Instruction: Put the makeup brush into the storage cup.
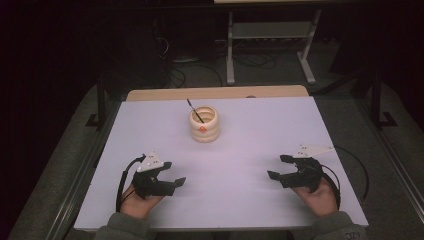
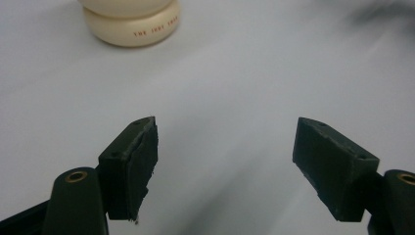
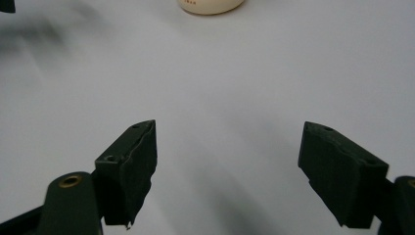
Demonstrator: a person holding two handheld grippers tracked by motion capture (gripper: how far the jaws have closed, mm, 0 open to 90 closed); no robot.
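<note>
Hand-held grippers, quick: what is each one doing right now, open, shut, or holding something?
Left hand-held gripper: open, nothing between its jaws.
Right hand-held gripper: open, nothing between its jaws.

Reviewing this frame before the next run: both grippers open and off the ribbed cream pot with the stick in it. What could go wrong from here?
1. The thin dark stick leans out over the rim of the cream pot; a jaw coming from that side could knock it out.
2. The pot stands loose on the smooth white table, so a one-sided touch may push or tip it.
3. The left gripper and right gripper both face inward; reaching together, they might collide.
</note>
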